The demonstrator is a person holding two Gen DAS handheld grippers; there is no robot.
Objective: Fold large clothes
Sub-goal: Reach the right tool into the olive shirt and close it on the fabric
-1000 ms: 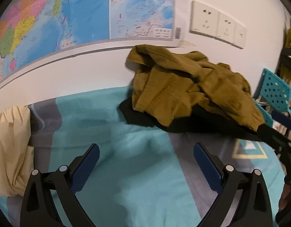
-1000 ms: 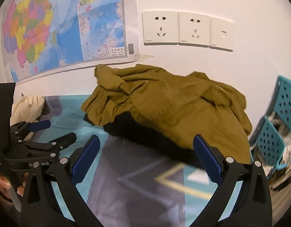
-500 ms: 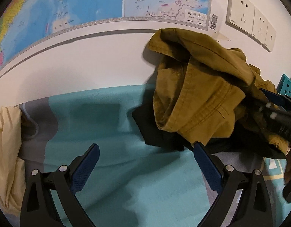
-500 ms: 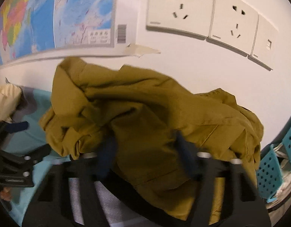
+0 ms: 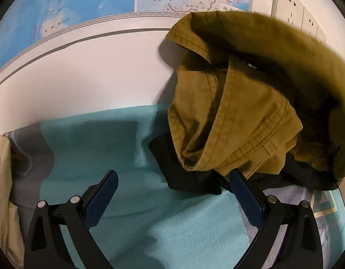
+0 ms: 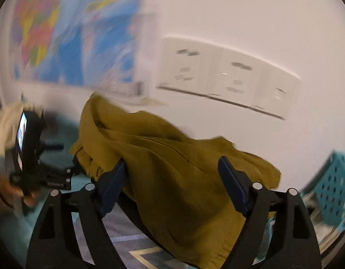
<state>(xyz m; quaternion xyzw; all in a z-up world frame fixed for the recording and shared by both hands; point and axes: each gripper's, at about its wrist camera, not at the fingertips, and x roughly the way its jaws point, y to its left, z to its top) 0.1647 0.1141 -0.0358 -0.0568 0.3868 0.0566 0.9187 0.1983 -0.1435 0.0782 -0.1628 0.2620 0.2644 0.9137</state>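
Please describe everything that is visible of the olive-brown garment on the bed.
The olive-brown garment is thick woven cloth, cotton-like, with double-stitched hems, a small metal snap and a dark lining. It is crumpled and partly lifted, leaning against the white wall, over a black piece of cloth on the teal bedsheet. The right tongs are opening with its fabric between them.

- The bed (image 5: pixel 132 148) wears a teal-and-grey cover.
- An olive-brown garment (image 5: pixel 235 121) is heaped on a black garment (image 5: pixel 183 177) by the wall.
- Cream bedding (image 5: pixel 2 179) lies at the left edge.
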